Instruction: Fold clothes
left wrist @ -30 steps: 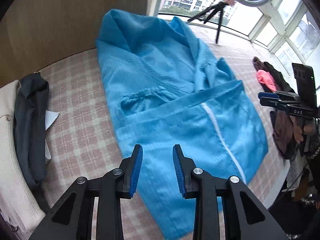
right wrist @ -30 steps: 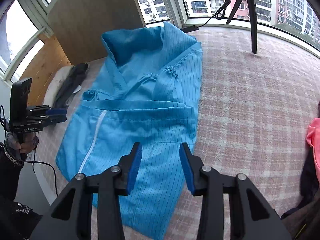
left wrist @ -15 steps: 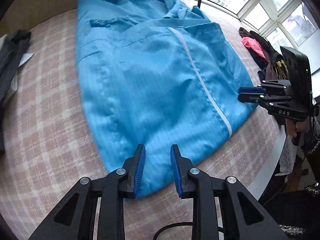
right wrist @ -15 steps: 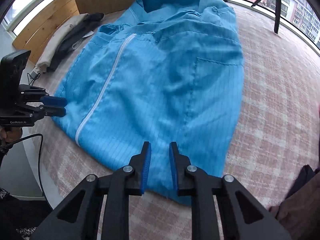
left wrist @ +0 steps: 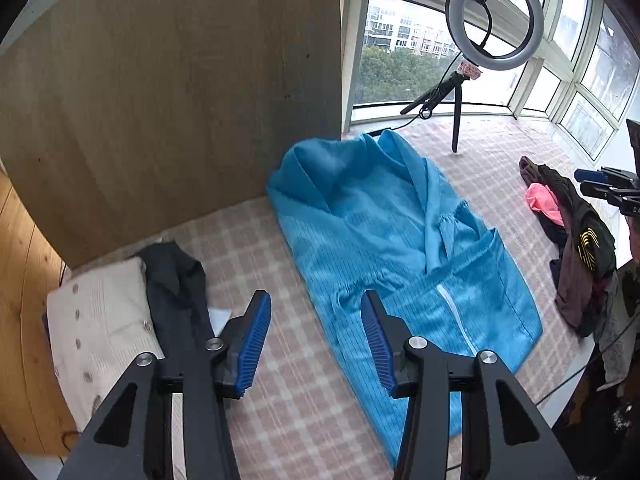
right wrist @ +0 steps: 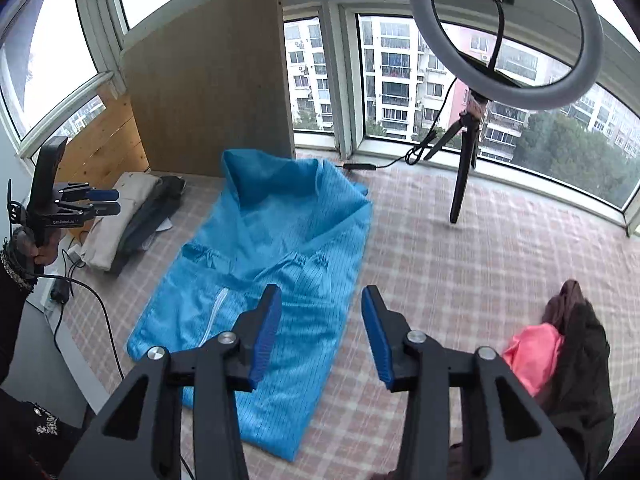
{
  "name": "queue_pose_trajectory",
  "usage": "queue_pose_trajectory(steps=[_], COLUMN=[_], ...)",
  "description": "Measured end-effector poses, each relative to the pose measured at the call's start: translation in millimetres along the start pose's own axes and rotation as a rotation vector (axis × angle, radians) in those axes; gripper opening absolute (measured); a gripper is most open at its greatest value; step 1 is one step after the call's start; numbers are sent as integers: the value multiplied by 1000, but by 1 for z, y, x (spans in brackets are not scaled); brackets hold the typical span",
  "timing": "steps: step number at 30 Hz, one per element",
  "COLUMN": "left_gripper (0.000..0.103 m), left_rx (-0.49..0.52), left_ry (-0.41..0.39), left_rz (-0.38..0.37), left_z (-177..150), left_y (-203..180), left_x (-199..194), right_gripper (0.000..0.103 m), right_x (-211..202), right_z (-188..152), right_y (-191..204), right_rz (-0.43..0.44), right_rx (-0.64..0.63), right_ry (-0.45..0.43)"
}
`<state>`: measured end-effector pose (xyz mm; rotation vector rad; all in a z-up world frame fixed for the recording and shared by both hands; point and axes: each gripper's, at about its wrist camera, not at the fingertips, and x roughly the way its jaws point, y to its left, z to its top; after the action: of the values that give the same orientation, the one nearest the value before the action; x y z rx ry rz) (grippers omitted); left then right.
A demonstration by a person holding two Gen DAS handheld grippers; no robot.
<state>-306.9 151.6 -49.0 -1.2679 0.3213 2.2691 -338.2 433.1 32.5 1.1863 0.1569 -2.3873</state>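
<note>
A bright blue zip-front garment (left wrist: 400, 260) lies flat on the pink checked cover (left wrist: 288, 408), collar toward the window, sleeves folded in and its lower part folded up over them. My left gripper (left wrist: 316, 340) hangs above the garment's left edge. Its jaws are opening with nothing between them. Over the garment's right side, my right gripper (right wrist: 318, 336) is also opening and holds nothing; the blue garment (right wrist: 272, 264) lies below it. Each gripper shows in the other's view: the right gripper (left wrist: 604, 186) at the far right, the left gripper (right wrist: 90, 202) at the far left in a hand.
A stack of cream and dark grey folded clothes (left wrist: 120, 320) lies left of the garment. A heap of dark and pink clothes (right wrist: 560, 344) lies to its right. A ring light on a tripod (right wrist: 508, 32) stands by the windows. A wooden board (left wrist: 180, 100) rises behind, and a cable (right wrist: 92, 296) trails at the near-left edge.
Both grippers have lifted up and back from the garment's near hem, and their jaws have spread wider. The garment lies as before, in neither gripper.
</note>
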Motion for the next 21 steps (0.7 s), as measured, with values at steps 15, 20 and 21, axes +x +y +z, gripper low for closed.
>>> queue_pose_trajectory(steps=[15, 20, 21], left_gripper=[51, 51, 51], left_rx=[222, 293, 301], left_ry=[117, 130, 139], left_rz=[35, 76, 88], left_z=[115, 118, 118], left_y=[-16, -21, -21], left_x=[181, 202, 205], right_gripper=[43, 43, 43], right_x=[252, 288, 293], right_z=[113, 114, 113], right_y=[-45, -32, -29], right_rz=[196, 216, 223], right_rx=[-166, -240, -250], right_ry=[227, 284, 289])
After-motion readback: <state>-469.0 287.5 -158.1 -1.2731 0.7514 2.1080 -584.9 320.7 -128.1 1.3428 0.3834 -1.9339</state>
